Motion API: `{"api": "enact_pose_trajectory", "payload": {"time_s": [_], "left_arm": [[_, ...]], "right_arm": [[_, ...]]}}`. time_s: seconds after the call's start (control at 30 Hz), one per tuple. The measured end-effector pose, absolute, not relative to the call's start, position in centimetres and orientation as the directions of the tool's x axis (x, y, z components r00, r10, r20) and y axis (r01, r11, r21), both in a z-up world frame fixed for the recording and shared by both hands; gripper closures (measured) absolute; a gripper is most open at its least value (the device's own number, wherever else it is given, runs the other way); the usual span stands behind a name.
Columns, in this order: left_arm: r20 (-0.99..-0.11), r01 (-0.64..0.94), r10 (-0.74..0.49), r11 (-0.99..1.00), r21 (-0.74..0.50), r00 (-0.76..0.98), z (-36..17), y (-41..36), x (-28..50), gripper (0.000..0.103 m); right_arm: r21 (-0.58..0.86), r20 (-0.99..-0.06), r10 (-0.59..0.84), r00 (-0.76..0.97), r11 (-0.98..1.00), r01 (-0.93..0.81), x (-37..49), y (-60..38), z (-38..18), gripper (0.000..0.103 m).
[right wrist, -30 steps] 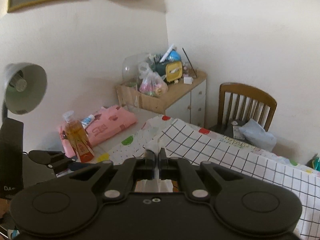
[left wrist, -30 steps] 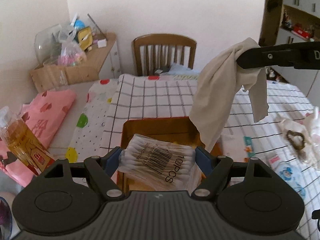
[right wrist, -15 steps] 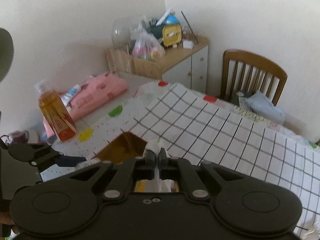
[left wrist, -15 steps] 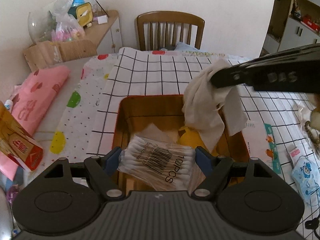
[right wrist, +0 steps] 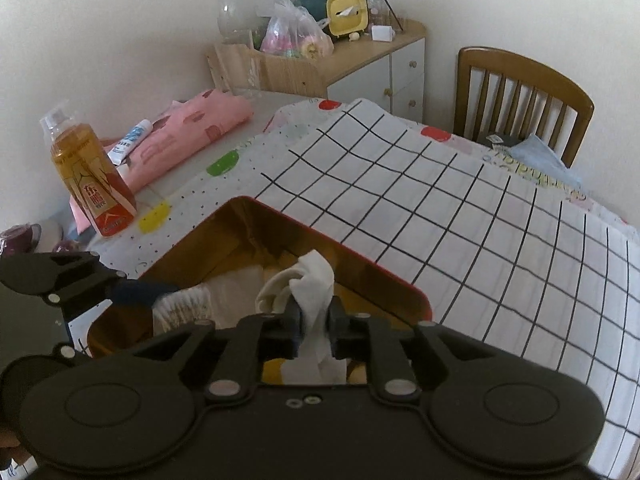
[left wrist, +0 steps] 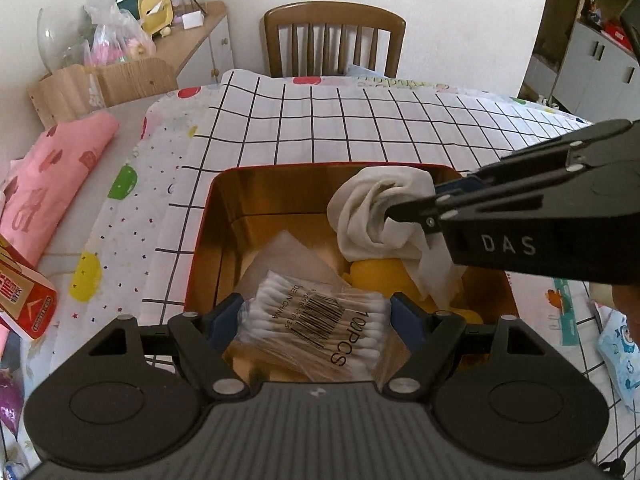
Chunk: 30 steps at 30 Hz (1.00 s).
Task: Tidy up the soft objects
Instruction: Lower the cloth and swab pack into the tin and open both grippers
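Glossy golden metal tin (left wrist: 208, 240); soft matt white cloth (left wrist: 372, 208); crinkly clear plastic swab packet (left wrist: 316, 320); wooden chair (left wrist: 334, 36).

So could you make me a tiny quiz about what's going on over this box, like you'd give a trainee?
1. True or false: the left gripper holds a pack of cotton swabs over the box.
2. Which colour is the cloth between the right gripper's fingers? A white, B pink, C yellow.
3. Fill in: at the far end of the table stands a wooden ____.

Key: 1 true. 2 A; that gripper's jaws are opening, the cloth bunched in the box. 3 chair.
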<state>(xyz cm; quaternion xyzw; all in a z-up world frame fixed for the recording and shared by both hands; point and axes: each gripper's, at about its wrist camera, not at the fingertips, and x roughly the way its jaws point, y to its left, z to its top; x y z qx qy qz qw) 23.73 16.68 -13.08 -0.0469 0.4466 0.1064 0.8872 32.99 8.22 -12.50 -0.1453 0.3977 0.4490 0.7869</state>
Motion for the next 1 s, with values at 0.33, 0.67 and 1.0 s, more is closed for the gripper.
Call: {"api": "enact_pose_trajectory", "payload": {"time_s": [0.33, 0.67, 1.0], "left_arm": [[-0.798, -0.249, 0.139, 0.968, -0.015, 0.586, -13.3, 16.9, 23.7, 0.023], [-0.772, -0.248, 0.133, 0.968, -0.033, 0.622, -11.8, 16.7, 22.2, 0.022], [-0.735, -0.233, 0.136, 0.972, -0.030, 0.664, -9.2, 15.9, 19.7, 0.022]], "right_arm": [[0.166, -0.751, 0.611, 0.250, 0.541, -0.825, 33.0, 7.3, -12.5, 0.067], [0.176, -0.731, 0.631, 0.259, 0.542, -0.822, 32.2, 6.1, -10.7, 0.052], [0.185, -0.697, 0.653, 0.296, 0.563, -0.806, 30.3, 3.5, -7.8, 0.045]]}}
